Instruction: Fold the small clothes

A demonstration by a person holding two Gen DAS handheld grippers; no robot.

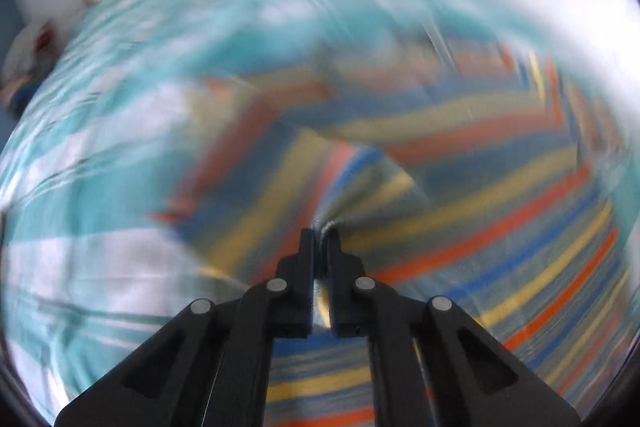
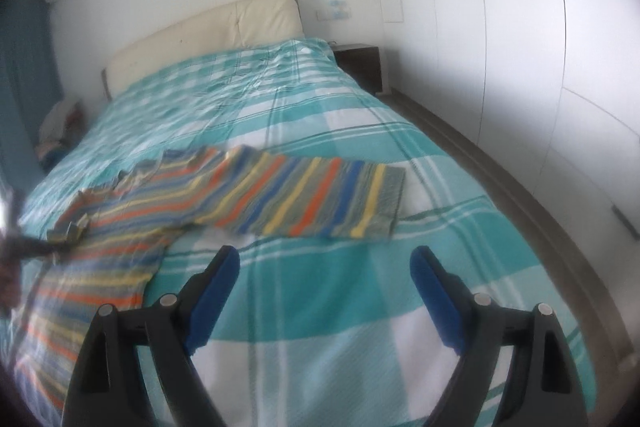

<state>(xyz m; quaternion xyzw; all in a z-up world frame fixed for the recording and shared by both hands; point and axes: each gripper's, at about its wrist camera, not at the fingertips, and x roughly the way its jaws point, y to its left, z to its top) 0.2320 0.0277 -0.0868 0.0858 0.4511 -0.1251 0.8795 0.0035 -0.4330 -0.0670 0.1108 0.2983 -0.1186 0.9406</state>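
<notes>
A striped garment (image 2: pixel 280 199) in grey, orange, blue and yellow lies on the bed, one part folded over toward the right. My left gripper (image 1: pixel 320 233) is shut on a pinch of the striped garment (image 1: pixel 460 211); that view is heavily blurred. It also shows in the right wrist view (image 2: pixel 60 241) at the garment's left edge. My right gripper (image 2: pixel 324 259) is open and empty, hovering above the cover just in front of the garment.
The bed has a teal and white checked cover (image 2: pixel 320 307) and a cream headboard (image 2: pixel 208 35). A dark nightstand (image 2: pixel 360 63) and white wardrobe doors (image 2: pixel 520 47) stand to the right. A pile of things (image 2: pixel 60 131) lies left of the bed.
</notes>
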